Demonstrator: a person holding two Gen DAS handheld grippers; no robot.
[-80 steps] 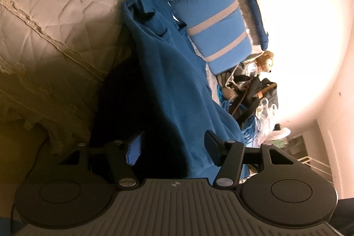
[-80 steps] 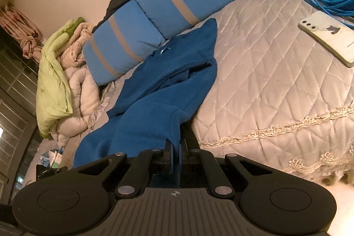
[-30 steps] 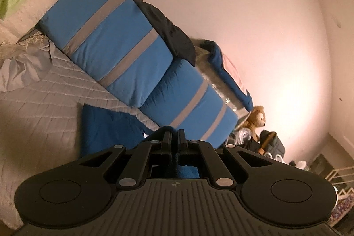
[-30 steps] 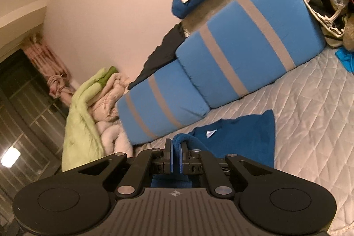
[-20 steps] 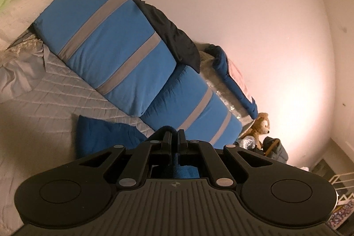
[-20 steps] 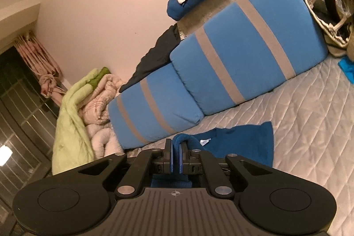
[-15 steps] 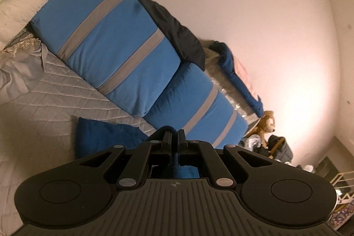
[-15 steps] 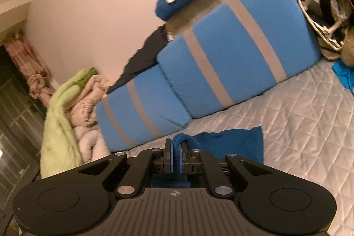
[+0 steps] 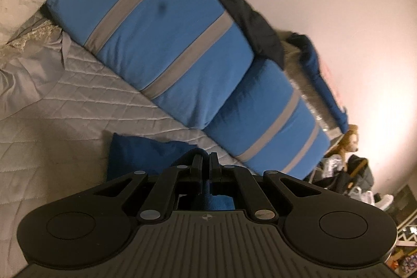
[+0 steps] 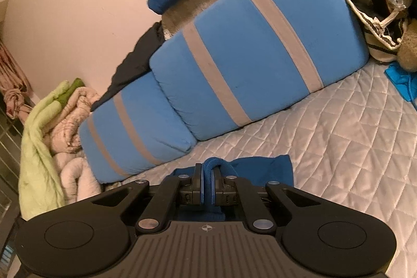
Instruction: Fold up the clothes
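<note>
Our left gripper sits at the lower centre of its frame, clenched on a fold of the dark blue garment, which shows between the black fingers and spreads out to the left onto the quilted grey bedspread. Our right gripper is likewise clamped on the same garment; a thick rolled edge of the cloth bulges up over the fingertips, and the rest lies flat to the right of them on the bedspread. The cloth looks like soft, matte fleece, deep blue, with a square corner in each view. Behind it, across the middle of both frames, lie two bright blue cushions with grey stripes. A pale green blanket is heaped at the left of the right wrist view.
</note>
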